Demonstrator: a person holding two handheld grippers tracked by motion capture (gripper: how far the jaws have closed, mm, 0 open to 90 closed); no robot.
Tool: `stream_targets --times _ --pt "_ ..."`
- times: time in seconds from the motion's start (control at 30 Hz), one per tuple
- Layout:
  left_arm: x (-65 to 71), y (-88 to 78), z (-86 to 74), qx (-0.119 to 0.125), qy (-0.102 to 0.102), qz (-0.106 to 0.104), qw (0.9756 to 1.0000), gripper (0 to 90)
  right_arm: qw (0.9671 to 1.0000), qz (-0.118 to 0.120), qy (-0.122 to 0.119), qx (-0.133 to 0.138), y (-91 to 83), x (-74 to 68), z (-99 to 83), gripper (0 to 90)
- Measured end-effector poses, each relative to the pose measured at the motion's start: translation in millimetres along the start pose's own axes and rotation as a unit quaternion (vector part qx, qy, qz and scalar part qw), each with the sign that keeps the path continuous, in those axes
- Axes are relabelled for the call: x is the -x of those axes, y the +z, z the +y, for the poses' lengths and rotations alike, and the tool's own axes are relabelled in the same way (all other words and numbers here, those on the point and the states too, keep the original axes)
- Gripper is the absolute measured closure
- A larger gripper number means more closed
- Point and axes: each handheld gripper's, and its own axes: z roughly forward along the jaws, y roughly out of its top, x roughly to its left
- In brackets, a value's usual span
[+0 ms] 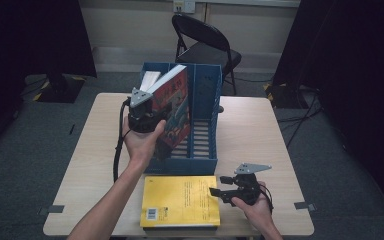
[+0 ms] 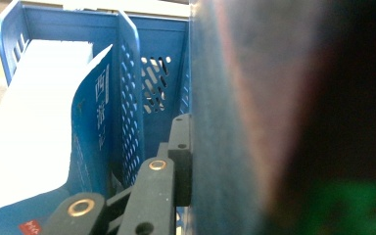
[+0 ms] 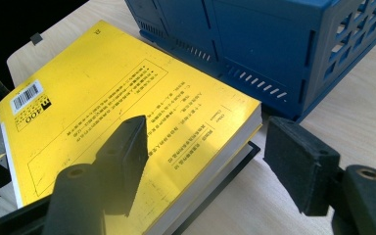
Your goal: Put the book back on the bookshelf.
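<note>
From the high view, the left gripper (image 1: 147, 107) is clenched on a red book (image 1: 176, 107), held upright with its long edge running away from the person, tilted over the middle compartment of the blue file rack (image 1: 207, 85) on the bench (image 1: 260, 130). The book's lower edge is already inside the rack, so the coming move looks like a push down and forward along that slot. The right gripper (image 1: 217, 191) rests near the right edge of a yellow book (image 1: 180, 200) lying flat in front of the rack.

In the left gripper view, the jaws pinch the red book's cover (image 2: 225, 122), which stands just right of a perforated divider (image 2: 129, 112); another blue-covered book (image 2: 85, 132) already leans in the neighbouring compartment.

In the right gripper view, the jaws stand released, straddling the yellow book's (image 3: 103, 103) near corner without pressing it; the rack (image 3: 254, 44) lies just beyond.
</note>
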Motion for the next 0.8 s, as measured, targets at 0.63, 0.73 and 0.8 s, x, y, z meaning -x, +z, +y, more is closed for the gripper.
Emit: stream_targets --times 0.63,0.73,0.8 --pt "3.4 19.1 -4.0 0.002 -0.001 0.029 0.9996 74.6 1.0 0.003 0.001 0.001 -0.8 1.1 -0.3 32.0" --pt "3.7 21.4 -4.2 0.005 -0.002 0.031 0.9995 74.6 1.0 0.004 -0.002 0.002 -0.8 0.7 -0.3 32.0" --pt "4.0 25.3 -3.8 0.008 -0.004 0.035 0.9993 74.6 1.0 0.004 0.0 0.001 -0.5 0.7 -0.3 32.0"
